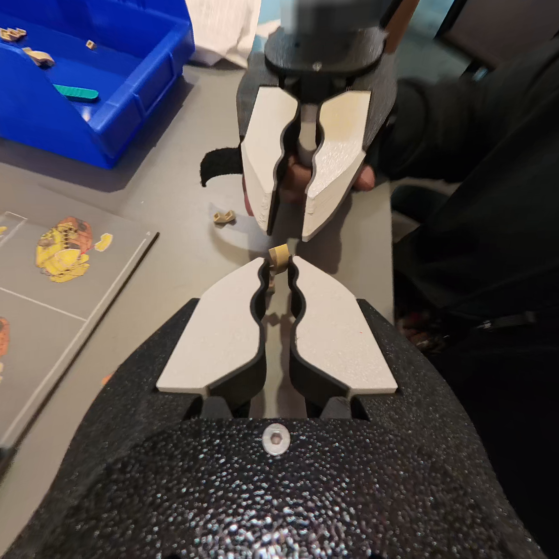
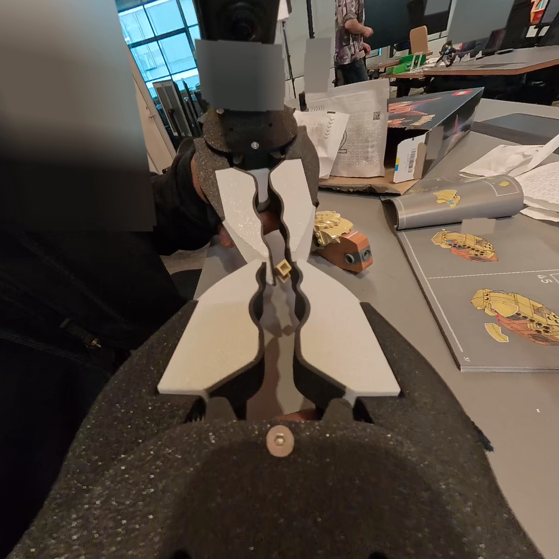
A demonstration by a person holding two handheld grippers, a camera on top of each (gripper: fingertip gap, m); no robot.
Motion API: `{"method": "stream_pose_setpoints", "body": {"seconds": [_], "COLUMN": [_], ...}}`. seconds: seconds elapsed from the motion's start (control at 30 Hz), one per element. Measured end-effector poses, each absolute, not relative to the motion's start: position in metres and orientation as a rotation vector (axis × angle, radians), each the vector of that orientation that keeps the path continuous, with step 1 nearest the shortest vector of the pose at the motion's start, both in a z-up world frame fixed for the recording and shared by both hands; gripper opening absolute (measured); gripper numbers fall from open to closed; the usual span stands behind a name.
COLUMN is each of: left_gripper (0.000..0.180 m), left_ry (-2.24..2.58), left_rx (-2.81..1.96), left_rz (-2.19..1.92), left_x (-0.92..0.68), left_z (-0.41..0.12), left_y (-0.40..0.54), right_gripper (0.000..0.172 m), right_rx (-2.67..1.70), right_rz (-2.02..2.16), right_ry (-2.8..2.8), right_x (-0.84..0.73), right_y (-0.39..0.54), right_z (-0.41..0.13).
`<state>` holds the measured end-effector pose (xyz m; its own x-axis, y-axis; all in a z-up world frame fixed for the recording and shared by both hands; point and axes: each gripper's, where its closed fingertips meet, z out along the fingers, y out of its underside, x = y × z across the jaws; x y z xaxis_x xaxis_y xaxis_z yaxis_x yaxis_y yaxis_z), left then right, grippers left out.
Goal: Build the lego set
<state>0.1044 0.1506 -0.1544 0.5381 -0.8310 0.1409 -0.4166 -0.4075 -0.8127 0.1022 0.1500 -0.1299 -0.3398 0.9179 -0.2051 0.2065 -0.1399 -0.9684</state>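
In the left wrist view my left gripper (image 1: 278, 263) is shut on a small tan brick piece (image 1: 280, 259) and holds it above the grey table (image 1: 169, 196). The piece sticks out past the tips. My right gripper (image 1: 286, 236) faces it tip to tip from the far side, with its fingers apart, nothing between them, and its tips just short of the piece. In the right wrist view my right gripper (image 2: 280, 269) is open. The left gripper (image 2: 282, 263) reaches in from above with the tan piece (image 2: 283, 270) between its fingers.
A blue bin (image 1: 145, 99) at the far left holds tan pieces and a green one (image 1: 75, 92). A loose tan piece (image 1: 223, 217) lies on the table. An open instruction booklet (image 2: 484, 302), a brown and gold part-built model (image 2: 341, 242), a box (image 2: 432, 121) and white bags (image 2: 357, 136) lie to the right. Less than 4 cm separates the two grippers' tips.
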Motion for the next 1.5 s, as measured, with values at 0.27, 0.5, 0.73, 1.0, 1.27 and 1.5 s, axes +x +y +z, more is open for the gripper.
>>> {"method": "stream_pose_setpoints", "body": {"seconds": [0.27,0.5,0.73,1.0,1.27,1.5], "left_gripper": [0.011,0.011,0.011,0.011,0.011,0.020], "left_ry": [1.164,1.247,1.344,1.449,1.455,1.126], "left_rx": [-2.075,-2.098,-2.139,-2.197,-2.222,-2.086], "left_rz": [-0.463,-0.455,-0.506,-0.573,-0.652,-0.921], "left_x": [0.099,0.102,0.103,0.105,0.105,0.101], "left_z": [-0.166,-0.171,-0.175,-0.180,-0.184,-0.152], "left_y": [0.147,0.143,0.135,0.126,0.124,0.137], "right_gripper": [0.016,0.015,0.014,0.012,0.009,0.008], "right_rx": [-1.328,-1.287,-1.188,-1.065,-1.083,-1.471], "right_rz": [1.472,1.381,1.239,1.118,1.122,1.641], "right_ry": [-1.616,-1.692,-1.778,-1.843,-1.864,-1.556], "right_x": [0.100,0.101,0.101,0.101,0.102,0.099], "right_y": [0.144,0.139,0.136,0.129,0.127,0.145], "right_z": [-0.144,-0.152,-0.161,-0.166,-0.170,-0.147]}}
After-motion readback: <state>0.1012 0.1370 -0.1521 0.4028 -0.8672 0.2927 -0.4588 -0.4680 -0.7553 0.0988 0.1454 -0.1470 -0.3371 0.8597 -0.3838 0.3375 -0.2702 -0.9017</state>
